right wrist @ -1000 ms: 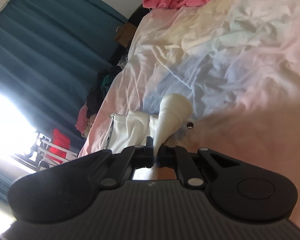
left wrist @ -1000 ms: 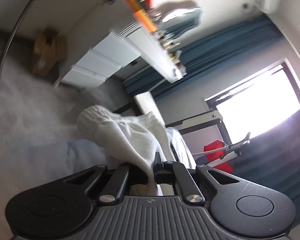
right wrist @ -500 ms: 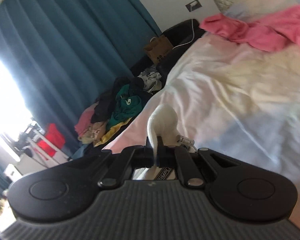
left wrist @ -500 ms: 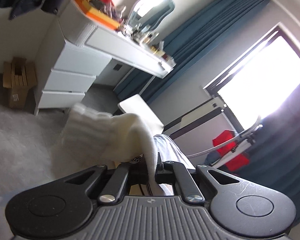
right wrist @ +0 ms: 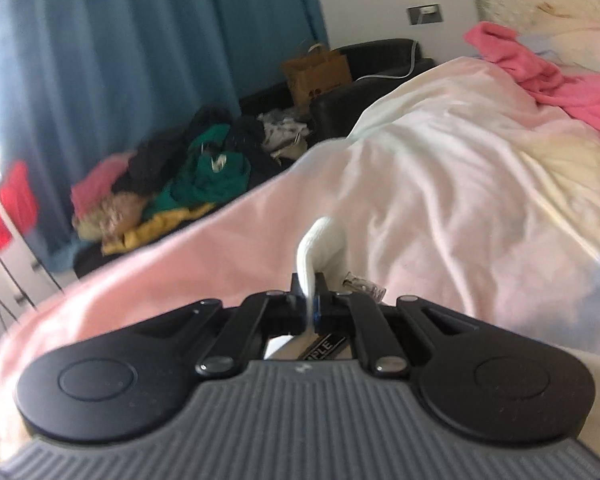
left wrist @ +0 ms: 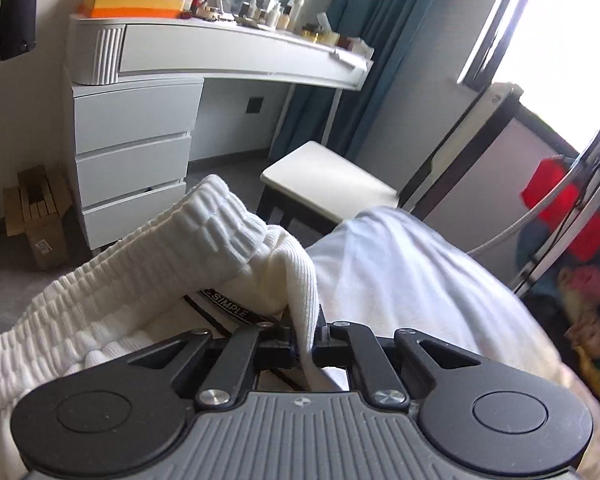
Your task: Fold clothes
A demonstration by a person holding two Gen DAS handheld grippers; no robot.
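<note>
A white garment (left wrist: 204,236) with a ribbed elastic waistband and a black "SIMPLE" label hangs in front of the left wrist camera. My left gripper (left wrist: 306,326) is shut on a fold of its ribbed fabric. In the right wrist view my right gripper (right wrist: 310,296) is shut on another white edge of the garment (right wrist: 320,240), which loops up above the jaws. A black label and a small clear tag show just under and beside the right jaws. Below lies the bed (right wrist: 440,184) with a pale pink and white sheet.
A white dressing table (left wrist: 148,92) with drawers, a white stool (left wrist: 328,184) and a cardboard box (left wrist: 36,212) stand ahead of the left gripper. A pile of clothes (right wrist: 180,184) lies beside the bed by the blue curtain (right wrist: 140,40). A pink garment (right wrist: 540,80) lies on the bed.
Both grippers have swung upward with the garment still held. The left view turned from the floor to the upright dressing table. The right view rose from the sheet toward the curtain and clothes pile.
</note>
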